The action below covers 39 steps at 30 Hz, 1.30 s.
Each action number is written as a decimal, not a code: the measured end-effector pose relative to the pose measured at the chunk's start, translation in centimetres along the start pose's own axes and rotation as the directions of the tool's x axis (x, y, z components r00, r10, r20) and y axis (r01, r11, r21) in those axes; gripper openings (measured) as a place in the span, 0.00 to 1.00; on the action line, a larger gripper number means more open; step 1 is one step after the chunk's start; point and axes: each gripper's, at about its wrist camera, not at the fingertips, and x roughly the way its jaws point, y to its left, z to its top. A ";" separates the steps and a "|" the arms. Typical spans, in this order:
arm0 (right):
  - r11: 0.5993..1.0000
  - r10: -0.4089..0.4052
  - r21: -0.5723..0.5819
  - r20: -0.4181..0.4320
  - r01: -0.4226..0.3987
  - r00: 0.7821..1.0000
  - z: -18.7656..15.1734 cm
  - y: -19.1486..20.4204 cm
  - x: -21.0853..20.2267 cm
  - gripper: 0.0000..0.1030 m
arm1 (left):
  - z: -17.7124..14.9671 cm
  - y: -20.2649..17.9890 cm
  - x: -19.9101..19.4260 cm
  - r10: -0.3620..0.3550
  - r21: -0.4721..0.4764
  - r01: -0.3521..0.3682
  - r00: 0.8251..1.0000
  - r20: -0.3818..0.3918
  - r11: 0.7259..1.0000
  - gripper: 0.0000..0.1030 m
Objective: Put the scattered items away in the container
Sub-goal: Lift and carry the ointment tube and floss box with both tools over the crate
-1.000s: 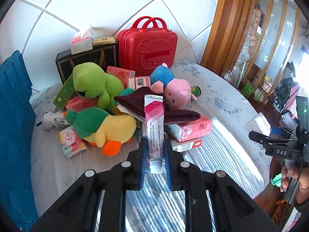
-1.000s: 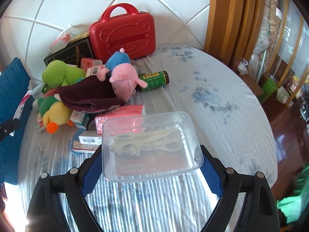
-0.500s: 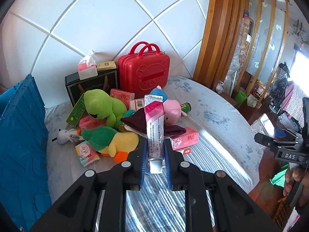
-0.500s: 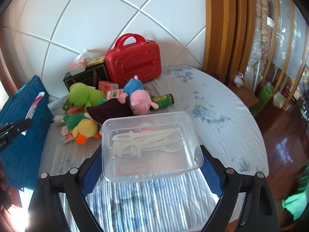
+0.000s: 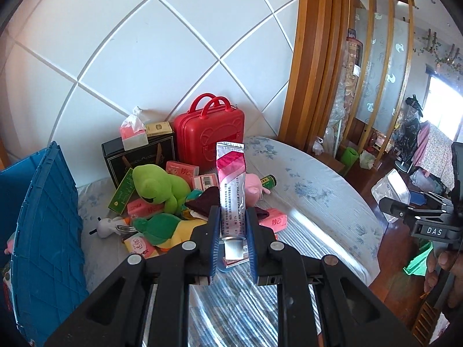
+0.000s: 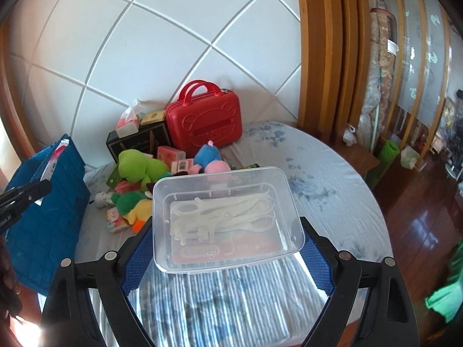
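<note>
A round table [image 6: 332, 179] with a pale blue flowered cloth stands before a white quilted wall and a wooden screen. Nearest in the left wrist view, the left gripper [image 5: 233, 243] is pinching a pink and white tube [image 5: 231, 185] between its blue pads; the tube stands upright above the table. In the right wrist view, the right gripper [image 6: 227, 251] holds a clear plastic box [image 6: 225, 217] by its two sides, with white plastic pieces inside, above the near part of the table. Behind them lies a pile of things: a green plush toy [image 5: 157, 186], a yellow and green duck [image 5: 170, 227], a pink pig toy [image 6: 211, 160] and some pink packets. At the left edge is the blue crate [image 5: 43, 231]. Farthest, against the wall, stand a black gift box [image 5: 139, 156] and a red case [image 5: 211, 133].
</note>
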 end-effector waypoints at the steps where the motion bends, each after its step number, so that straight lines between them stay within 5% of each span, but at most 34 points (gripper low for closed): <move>1: 1.000 -0.001 0.002 0.004 0.001 1.000 0.0 0.3 -0.3 0.88 | 0.0 0.2 -0.4 -0.003 0.000 0.003 1.000 0.005 1.000 0.16; 39: 0.997 0.004 -0.078 0.070 0.002 0.998 -0.2 17.5 -4.7 0.88 | -1.2 14.7 -10.0 -0.019 -0.073 0.029 0.992 0.127 0.997 0.16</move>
